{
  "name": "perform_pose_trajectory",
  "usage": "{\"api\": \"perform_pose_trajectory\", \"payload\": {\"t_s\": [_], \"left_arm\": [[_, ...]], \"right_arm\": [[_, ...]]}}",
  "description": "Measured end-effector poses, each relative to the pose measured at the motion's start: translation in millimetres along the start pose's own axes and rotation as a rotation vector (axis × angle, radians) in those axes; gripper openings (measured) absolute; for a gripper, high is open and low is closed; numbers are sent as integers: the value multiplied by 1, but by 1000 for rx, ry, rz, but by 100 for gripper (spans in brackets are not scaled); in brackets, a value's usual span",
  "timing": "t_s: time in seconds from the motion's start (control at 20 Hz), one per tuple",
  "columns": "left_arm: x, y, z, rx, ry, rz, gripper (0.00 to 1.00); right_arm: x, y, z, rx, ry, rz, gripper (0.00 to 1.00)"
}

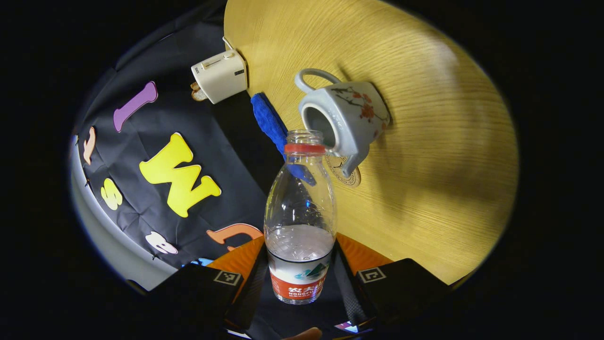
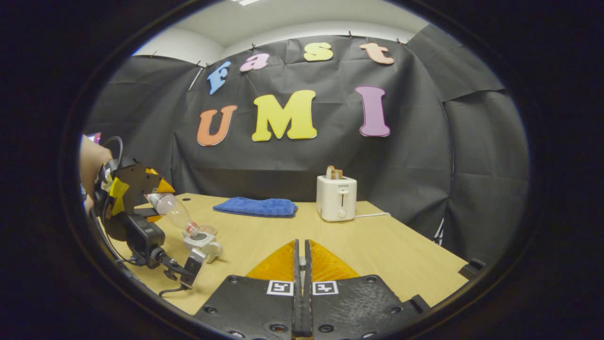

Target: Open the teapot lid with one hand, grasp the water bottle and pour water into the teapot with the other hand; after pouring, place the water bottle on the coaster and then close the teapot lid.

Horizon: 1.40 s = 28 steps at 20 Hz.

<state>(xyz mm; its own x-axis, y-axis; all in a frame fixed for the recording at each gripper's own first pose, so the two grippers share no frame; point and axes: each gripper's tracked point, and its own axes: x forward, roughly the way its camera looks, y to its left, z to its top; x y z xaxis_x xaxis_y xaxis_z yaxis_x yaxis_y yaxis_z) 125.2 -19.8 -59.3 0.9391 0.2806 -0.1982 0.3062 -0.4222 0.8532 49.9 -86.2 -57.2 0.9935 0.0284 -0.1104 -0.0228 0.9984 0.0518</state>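
My left gripper [image 1: 301,255] is shut on a clear water bottle [image 1: 300,208] with a red neck ring and no cap, gripping it near its labelled base. Water sits in the part of the bottle near the fingers. Its mouth is close to the open top of a grey teapot [image 1: 347,118] with red flowers, which carries no lid. Under the spout peeks a round coaster [image 1: 347,174]. In the right gripper view the bottle [image 2: 173,212] tilts mouth-down over the teapot [image 2: 203,242], held by the left gripper [image 2: 158,196]. My right gripper [image 2: 300,250] is shut above the table.
A white toaster [image 2: 336,198] with a cord stands at the back of the wooden table [image 2: 387,250], and a folded blue cloth [image 2: 255,207] lies to its left. In the left gripper view the cloth [image 1: 269,118] and toaster [image 1: 219,75] lie beyond the bottle.
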Motion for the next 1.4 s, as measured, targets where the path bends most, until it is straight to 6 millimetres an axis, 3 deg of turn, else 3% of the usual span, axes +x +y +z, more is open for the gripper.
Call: {"api": "perform_pose_trajectory", "payload": {"t_s": [0.7,0.9,0.95,1.1,1.4], "left_arm": [[8,-2,-6,-11,0,-14,74],[9,6,-5,-61,-24,26,74],[10,9,-6,-81,-32,40,70],[12,16,-8,-193,-59,62,74],[19,29,-5,-575,-155,62,74]], "right_arm": [[1,1,0,-4,1,2,0],[2,0,-5,-7,8,-2,0],[3,1,-5,-10,9,-3,0],[4,2,-9,-20,15,-7,0],[7,4,-13,-30,24,-12,0]]}}
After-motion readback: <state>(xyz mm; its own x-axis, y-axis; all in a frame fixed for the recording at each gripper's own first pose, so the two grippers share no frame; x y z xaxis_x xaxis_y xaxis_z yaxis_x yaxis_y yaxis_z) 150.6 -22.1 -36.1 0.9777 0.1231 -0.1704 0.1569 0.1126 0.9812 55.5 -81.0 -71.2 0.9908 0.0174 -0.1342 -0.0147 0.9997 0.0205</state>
